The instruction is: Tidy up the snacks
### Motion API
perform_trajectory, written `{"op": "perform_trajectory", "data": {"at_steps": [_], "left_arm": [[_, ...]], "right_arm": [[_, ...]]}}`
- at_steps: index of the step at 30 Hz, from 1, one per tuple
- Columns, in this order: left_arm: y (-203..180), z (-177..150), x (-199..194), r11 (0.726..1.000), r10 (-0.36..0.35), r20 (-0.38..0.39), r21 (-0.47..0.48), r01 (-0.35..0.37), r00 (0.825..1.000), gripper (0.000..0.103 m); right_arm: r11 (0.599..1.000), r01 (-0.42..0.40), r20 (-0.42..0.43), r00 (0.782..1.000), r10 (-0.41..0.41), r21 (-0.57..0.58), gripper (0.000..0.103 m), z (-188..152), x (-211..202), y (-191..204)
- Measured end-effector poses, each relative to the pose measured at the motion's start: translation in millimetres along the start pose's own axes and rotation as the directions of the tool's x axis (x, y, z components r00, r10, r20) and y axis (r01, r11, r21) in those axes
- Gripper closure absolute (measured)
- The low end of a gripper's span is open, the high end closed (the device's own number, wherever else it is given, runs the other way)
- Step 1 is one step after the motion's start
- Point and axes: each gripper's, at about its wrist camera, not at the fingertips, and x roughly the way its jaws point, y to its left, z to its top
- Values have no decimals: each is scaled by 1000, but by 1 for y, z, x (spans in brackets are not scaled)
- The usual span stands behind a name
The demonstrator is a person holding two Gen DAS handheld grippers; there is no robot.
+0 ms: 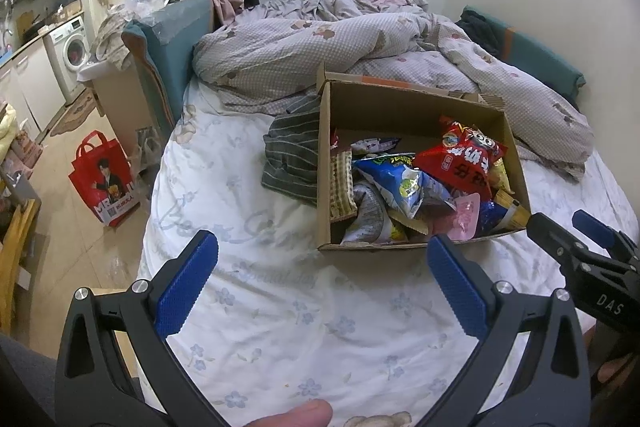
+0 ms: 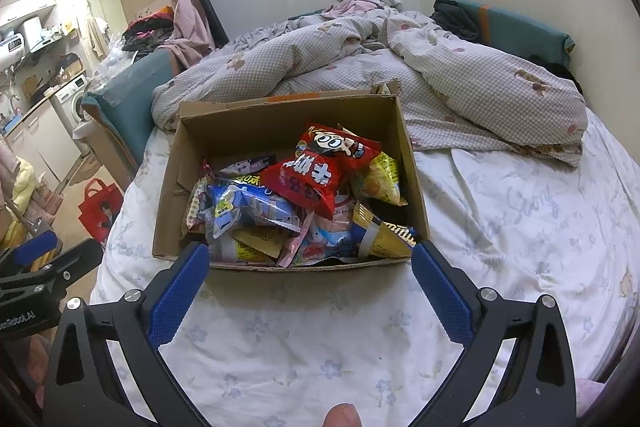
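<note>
Snacks heaped in the box, both grippers empty and waiting

From the left wrist view: the left gripper [image 1: 322,279] hangs over the floral bedsheet [image 1: 248,211] with jaws spread wide, pinching nothing; the cardboard box [image 1: 404,103] sits ahead on the bed, snack packets jumbled inside, a red packet [image 1: 466,157] on top, a blue packet [image 1: 394,179] beside it. From the right wrist view: the right gripper [image 2: 310,291] faces the box's near edge, jaws also wide apart and empty; the sheet around the box shows no loose snacks, so gathering looks done, though the pile inside is unsorted, if sorting is wanted.
</note>
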Motion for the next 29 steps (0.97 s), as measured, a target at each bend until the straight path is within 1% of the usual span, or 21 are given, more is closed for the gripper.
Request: {"op": "perform_trajectory", "data": {"at_steps": [2,7,13,29], "left_arm": [[1,0,1,1000,-9,-13,-10,9,1000,0],[1,0,-1,1000,-5,-11,-15,5,1000,0],[-1,1,-3,1000,7,11,10,-7,1000,0],[-4,2,-2,1000,-4,7,-4,4,1000,0]], "right_arm": [[1000,-5,2,1000,5,2,0,0,-1,1],[1000,-2,8,1000,2,-12,0,1,-2,4],[1000,-2,6,1000,2,-16,0,0,-2,7],[1000,-17,16,1000,17,-20,0,3,-4,8]]}}
